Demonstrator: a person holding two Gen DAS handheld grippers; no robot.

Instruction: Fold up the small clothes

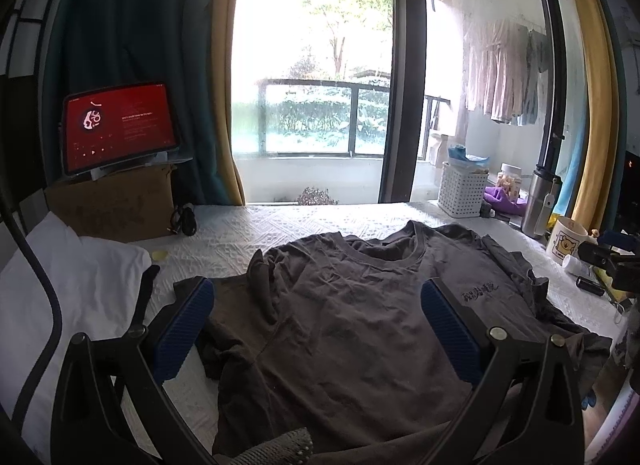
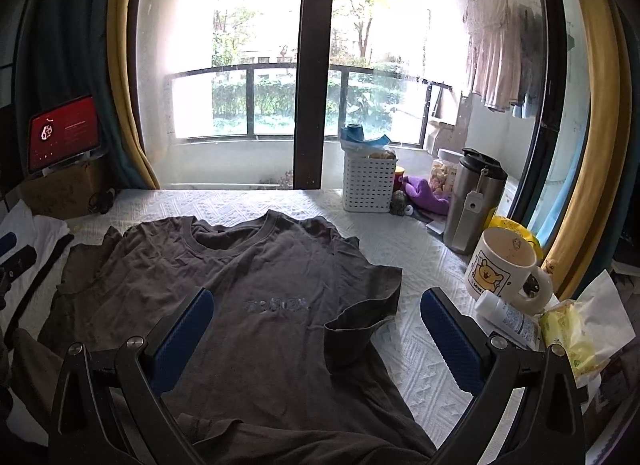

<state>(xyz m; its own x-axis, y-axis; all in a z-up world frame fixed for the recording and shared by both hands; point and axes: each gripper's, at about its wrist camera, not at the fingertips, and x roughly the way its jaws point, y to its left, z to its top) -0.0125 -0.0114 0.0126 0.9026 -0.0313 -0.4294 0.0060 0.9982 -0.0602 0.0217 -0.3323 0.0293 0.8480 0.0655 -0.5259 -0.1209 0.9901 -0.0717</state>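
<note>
A dark grey T-shirt (image 1: 360, 325) lies spread front-up on a table covered with a white quilted cloth (image 1: 280, 229), its round collar pointing toward the glass balcony door (image 2: 316, 65). The left hand-held gripper (image 1: 318, 305) hovers above the shirt's chest with its blue-padded fingers (image 1: 188, 329) spread wide and grasping nothing. The right hand-held gripper (image 2: 318, 309) is likewise released, its jaws apart over the shirt's right side, where one short sleeve (image 2: 360, 329) is turned back onto the body of the garment. Small printed lettering (image 2: 278, 305) marks the chest. The other sleeve is rumpled near a folded white garment (image 1: 80, 285) at the table's left edge. Behind that, a tablet (image 1: 118, 125) with a red screen stands on a cardboard box (image 1: 116, 205). On the right side of the table stand a white perforated basket (image 2: 370, 185), a steel flask (image 2: 472, 201), a cartoon-print mug (image 2: 506, 265) and a small white bottle (image 2: 506, 315) lying on its side. Laundry (image 2: 500, 65) hangs on the balcony outside.
</note>
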